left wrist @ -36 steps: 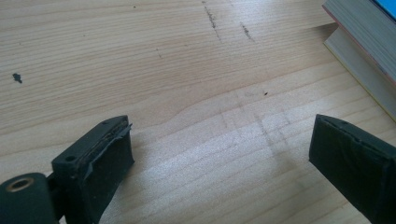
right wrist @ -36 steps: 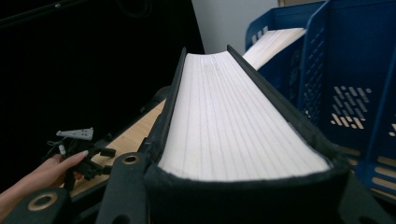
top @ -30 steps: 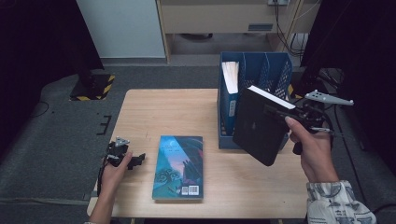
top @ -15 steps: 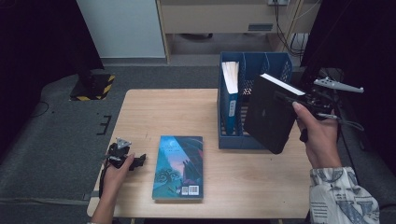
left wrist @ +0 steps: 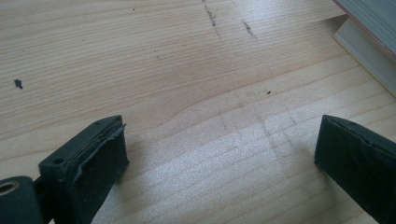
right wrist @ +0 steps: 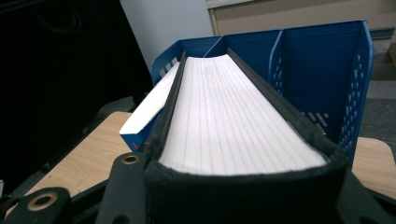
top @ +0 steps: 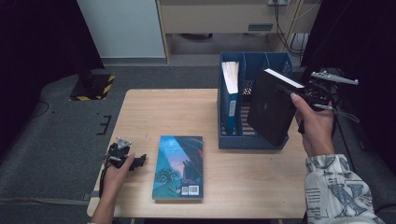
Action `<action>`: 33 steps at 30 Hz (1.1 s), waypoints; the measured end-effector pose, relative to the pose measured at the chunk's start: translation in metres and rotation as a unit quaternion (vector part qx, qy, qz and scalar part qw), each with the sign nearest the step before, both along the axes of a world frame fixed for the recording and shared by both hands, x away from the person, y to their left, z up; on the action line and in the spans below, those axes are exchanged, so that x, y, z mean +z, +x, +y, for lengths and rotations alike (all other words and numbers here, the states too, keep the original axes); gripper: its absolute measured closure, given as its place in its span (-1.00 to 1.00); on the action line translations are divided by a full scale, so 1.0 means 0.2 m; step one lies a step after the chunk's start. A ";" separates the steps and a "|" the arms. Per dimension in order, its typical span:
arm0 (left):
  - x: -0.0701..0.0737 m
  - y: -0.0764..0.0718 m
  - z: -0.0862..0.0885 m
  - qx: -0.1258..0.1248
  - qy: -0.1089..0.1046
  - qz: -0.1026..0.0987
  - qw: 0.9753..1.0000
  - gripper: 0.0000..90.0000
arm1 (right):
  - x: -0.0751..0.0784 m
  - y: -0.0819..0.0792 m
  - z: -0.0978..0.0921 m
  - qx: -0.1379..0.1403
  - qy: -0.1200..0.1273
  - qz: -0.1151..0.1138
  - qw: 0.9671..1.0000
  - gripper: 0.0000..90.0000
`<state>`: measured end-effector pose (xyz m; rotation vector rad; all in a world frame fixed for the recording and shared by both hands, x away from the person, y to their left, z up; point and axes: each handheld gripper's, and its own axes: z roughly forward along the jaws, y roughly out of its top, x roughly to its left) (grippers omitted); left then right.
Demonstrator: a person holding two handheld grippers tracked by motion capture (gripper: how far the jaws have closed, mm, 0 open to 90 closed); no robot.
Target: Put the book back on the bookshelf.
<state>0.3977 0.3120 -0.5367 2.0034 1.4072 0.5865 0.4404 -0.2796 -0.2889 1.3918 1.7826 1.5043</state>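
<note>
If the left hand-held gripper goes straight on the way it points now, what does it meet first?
Probably the teal book lying flat on the table; its page edge sits just beyond the open left hand-held gripper, slightly to one side, so depth is uncertain.

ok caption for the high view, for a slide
Right claw lifts a black book beside the blue file rack; left claw rests open near a teal book.
</note>
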 end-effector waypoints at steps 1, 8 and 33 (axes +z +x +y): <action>0.00 0.00 0.00 0.000 0.000 0.000 1.000 -0.97 | 0.00 0.00 0.00 -0.002 0.000 0.001 1.000 0.17; 0.00 0.00 0.00 -0.001 0.000 0.000 1.000 -0.97 | 0.00 -0.01 -0.03 -0.011 -0.004 0.001 1.000 0.17; 0.00 0.00 0.00 -0.003 0.002 0.001 1.000 -0.98 | 0.01 0.00 -0.19 -0.080 -0.026 0.001 0.996 0.17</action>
